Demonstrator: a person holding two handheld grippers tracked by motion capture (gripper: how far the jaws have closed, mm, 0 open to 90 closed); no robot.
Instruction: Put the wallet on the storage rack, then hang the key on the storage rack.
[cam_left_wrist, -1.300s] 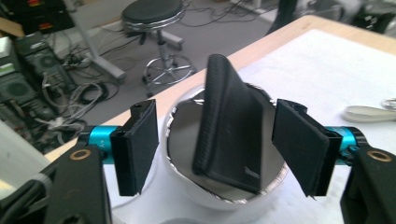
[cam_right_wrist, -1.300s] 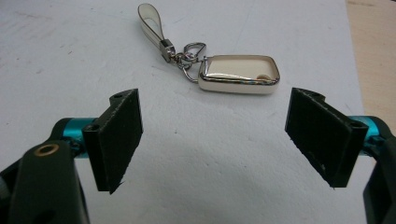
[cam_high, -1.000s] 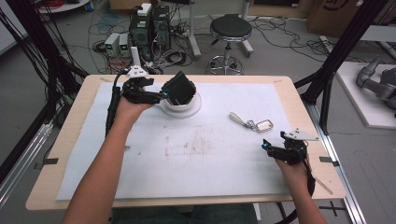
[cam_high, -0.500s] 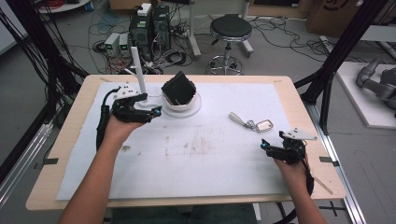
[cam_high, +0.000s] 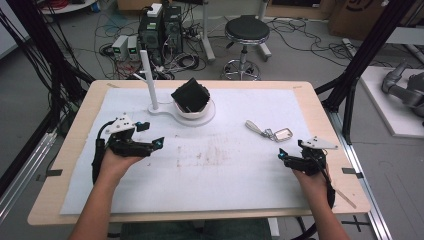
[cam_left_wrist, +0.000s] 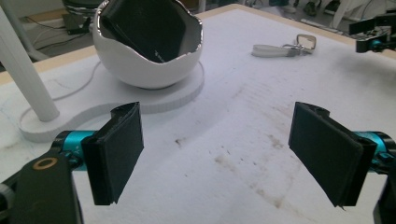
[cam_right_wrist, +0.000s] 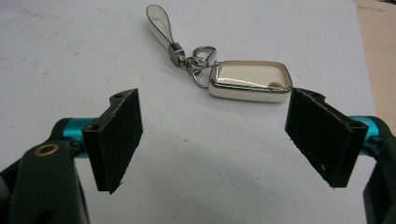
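In the high view, a black box (cam_high: 190, 95) sits tilted inside a white bowl (cam_high: 196, 112) on the far part of the worktop (cam_high: 75, 135), next to a white post (cam_high: 148, 79) on the same white base. The left tongs (cam_high: 150, 140) are at the near left, well apart from the bowl and empty, so I judge the step of putting the box into the bowl as done. A key fob (cam_high: 283, 133) with its strap lies on the white mat to the right, and the right tongs (cam_high: 283, 154) hover just near of it. In the left gripper view, the left tongs (cam_left_wrist: 215, 144) are spread wide with nothing between the jaws, and the bowl (cam_left_wrist: 148, 60) with the box (cam_left_wrist: 140, 23) stands farther off. In the right gripper view, the right tongs (cam_right_wrist: 212, 140) are also released and wide, and the key fob (cam_right_wrist: 250, 80) lies flat just beyond the right jaw, untouched. What is left, I think, is to grasp the key fob.
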